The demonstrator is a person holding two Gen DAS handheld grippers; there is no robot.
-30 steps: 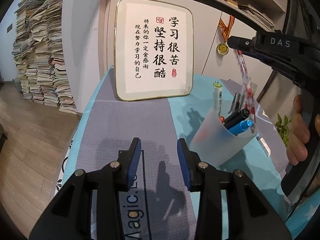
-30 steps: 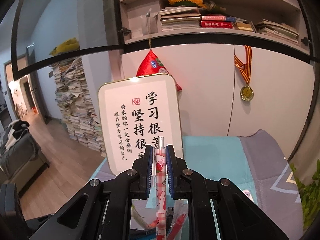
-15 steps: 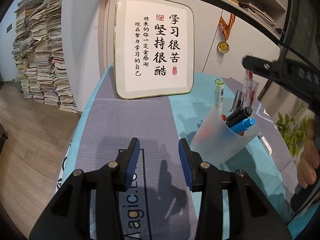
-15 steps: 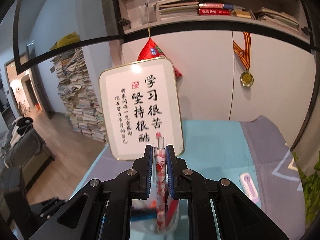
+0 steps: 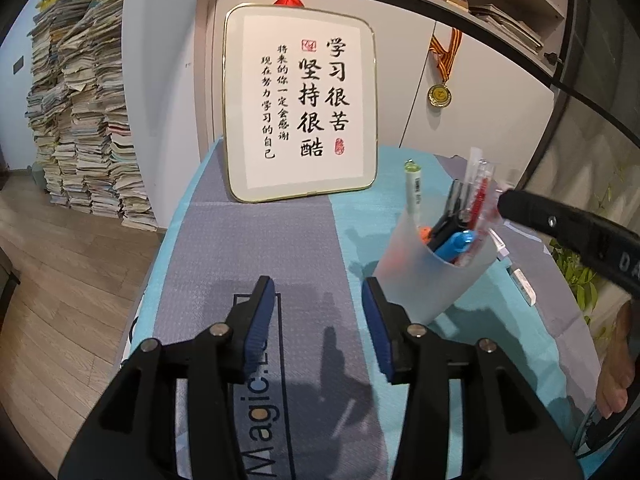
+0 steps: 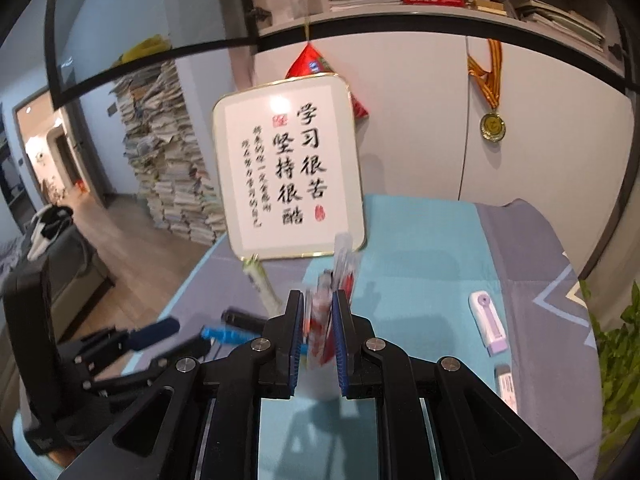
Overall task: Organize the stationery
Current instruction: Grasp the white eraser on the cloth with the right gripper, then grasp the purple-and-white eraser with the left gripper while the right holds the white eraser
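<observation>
Right fingers [image 6: 294, 340] clamped on upright red-patterned pen [image 6: 320, 316], tip down into cup [image 5: 432, 276].

A framed calligraphy sign [image 5: 300, 108] leans beside a hanging medal [image 5: 439, 94] and stacked papers [image 5: 86, 120].

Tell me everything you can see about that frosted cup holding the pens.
The pen cup looks like frosted, translucent white plastic, wider at the rim than at the base. It leans toward the camera's right in the left wrist view, standing on the teal-and-grey cloth in front of the framed calligraphy. Black, blue and orange pens show inside, plus a white one standing tall. It sits right beside one pad of the open left gripper; contact is unclear.
</observation>
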